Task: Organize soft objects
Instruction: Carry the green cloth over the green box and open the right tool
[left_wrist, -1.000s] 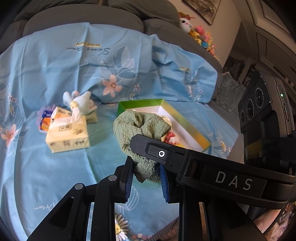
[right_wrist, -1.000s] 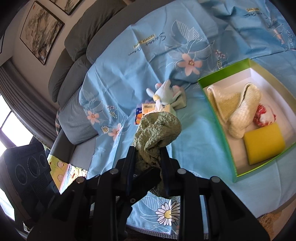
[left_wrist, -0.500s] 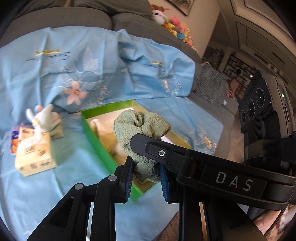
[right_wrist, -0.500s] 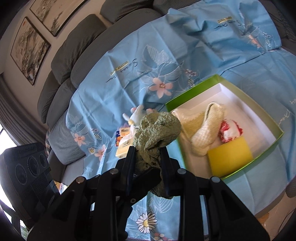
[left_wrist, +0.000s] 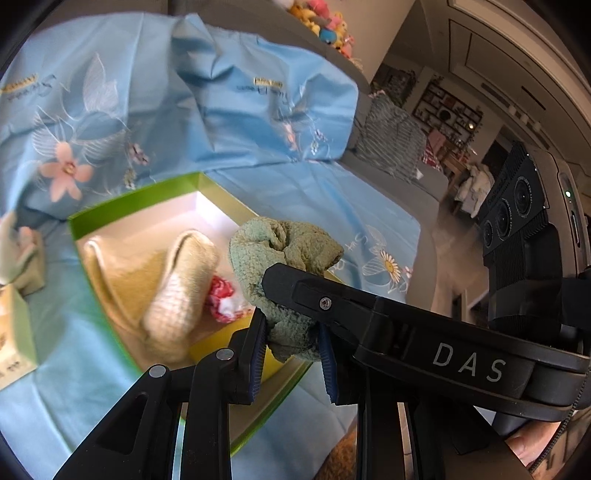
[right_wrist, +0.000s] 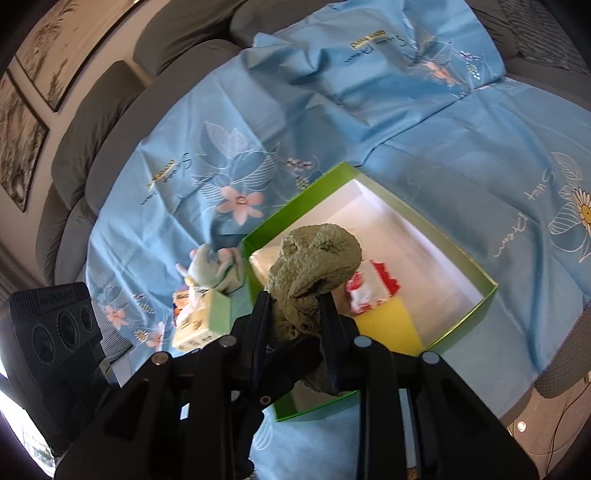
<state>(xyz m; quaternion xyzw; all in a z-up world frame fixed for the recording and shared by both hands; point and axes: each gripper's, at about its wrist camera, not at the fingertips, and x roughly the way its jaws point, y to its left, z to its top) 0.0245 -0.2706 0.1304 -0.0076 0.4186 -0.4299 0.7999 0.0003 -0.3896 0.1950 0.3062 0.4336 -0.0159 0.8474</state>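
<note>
Both grippers are shut on one crumpled green cloth (left_wrist: 280, 258) and hold it in the air over the near part of the green box (left_wrist: 133, 201). The left gripper (left_wrist: 291, 343) pinches its lower end; the right gripper (right_wrist: 295, 314) pinches the same green cloth (right_wrist: 317, 254). The green box (right_wrist: 373, 192) has a white inside and holds a cream knitted cloth (left_wrist: 177, 291), a red and white item (right_wrist: 373, 286) and a yellow sponge (right_wrist: 388, 328).
A tissue pack (right_wrist: 201, 325) and a pale plush toy (right_wrist: 214, 269) lie left of the box on the blue flowered sheet (right_wrist: 461, 147). Grey sofa cushions (right_wrist: 96, 122) rise behind. The sheet's front edge drops off near me.
Both grippers have carried the green cloth to the right, from above the sheet near the tissue pack to above the green box. The grip has not changed.
</note>
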